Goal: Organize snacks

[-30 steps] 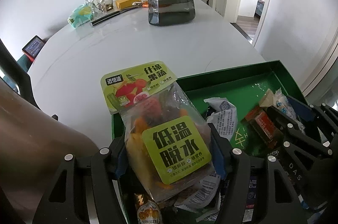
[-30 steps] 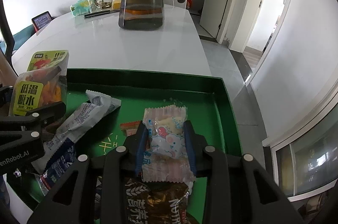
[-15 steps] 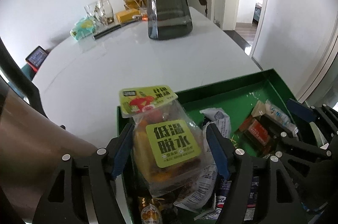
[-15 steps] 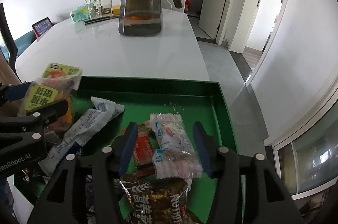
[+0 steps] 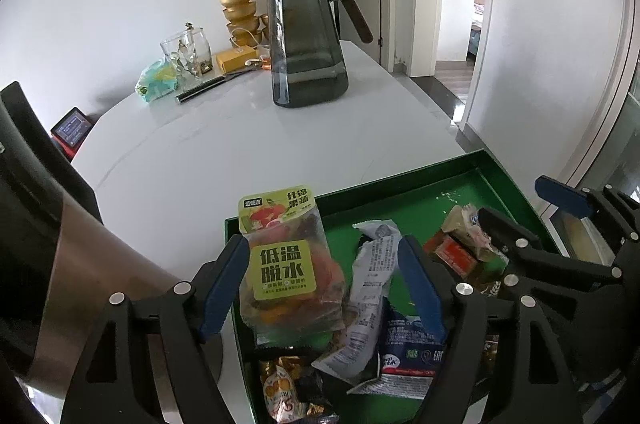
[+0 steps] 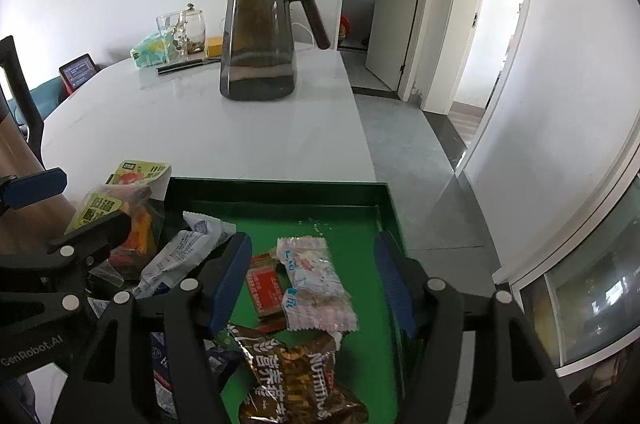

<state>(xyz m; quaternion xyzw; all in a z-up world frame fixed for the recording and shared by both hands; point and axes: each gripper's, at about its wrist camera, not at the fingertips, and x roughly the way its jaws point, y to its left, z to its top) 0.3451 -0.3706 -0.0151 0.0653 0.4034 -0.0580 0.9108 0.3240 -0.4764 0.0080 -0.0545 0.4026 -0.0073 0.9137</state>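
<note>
A green tray (image 5: 400, 180) at the table's near right corner holds several snack packets. The dried fruit bag (image 5: 284, 264) with its green label leans in the tray's left corner, between the fingers of my left gripper (image 5: 322, 284). The jaws are opening and neither pad presses the bag. My right gripper (image 6: 312, 276) hangs wide open above the pink-and-white candy packet (image 6: 316, 284), which lies flat on the tray (image 6: 280, 184) beside a red bar (image 6: 266, 288). A white wrapper (image 5: 372, 276) and a brown packet (image 6: 296, 376) lie nearby.
A dark glass pitcher (image 6: 260, 36) stands mid-table, with a glass jar (image 5: 188, 52), gold bowls (image 5: 240, 12) and a long dark tool behind it. A metal cylinder (image 5: 80, 284) rises close on the left. The table's edge runs along the tray's right side, above the floor.
Both grippers opened and lifted back. The left let go of the fruit bag and the right let go of the candy packet. Both packets now rest in the tray.
</note>
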